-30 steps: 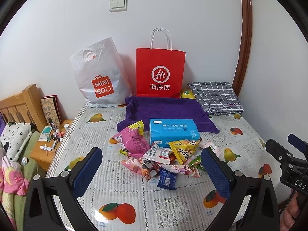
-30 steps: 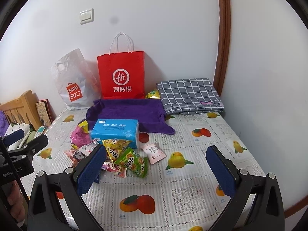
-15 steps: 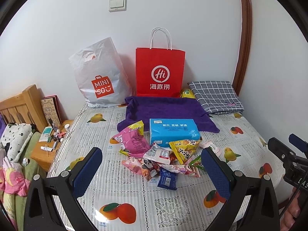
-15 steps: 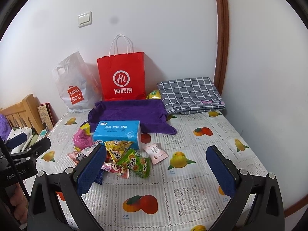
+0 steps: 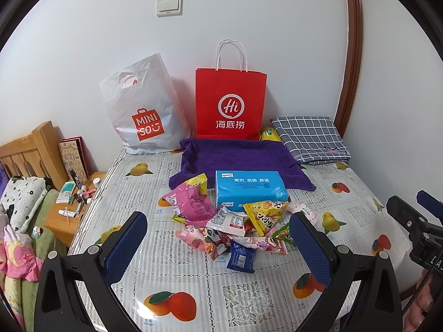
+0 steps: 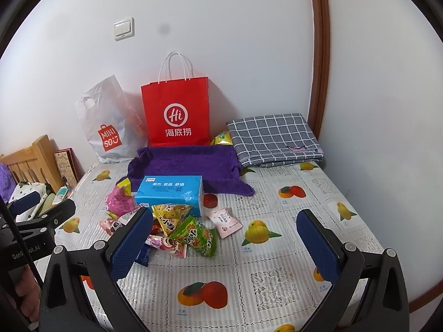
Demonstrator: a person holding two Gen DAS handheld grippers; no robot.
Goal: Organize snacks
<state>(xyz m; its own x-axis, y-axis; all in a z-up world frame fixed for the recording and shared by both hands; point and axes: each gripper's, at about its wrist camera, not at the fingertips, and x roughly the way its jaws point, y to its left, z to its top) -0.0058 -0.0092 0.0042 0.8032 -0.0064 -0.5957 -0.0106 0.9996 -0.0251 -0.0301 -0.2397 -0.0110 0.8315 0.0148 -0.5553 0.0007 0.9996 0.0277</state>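
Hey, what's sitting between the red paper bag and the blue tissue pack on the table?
A purple towel is spread between the red paper bag and the blue tissue pack. Both wrist views show it.

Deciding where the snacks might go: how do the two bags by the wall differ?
The red paper bag stands stiff and square with white cord handles; the white plastic bag is soft and crumpled, with a punched hand hole. Their logos differ: white on red, orange on white. Both stand upright against the wall.
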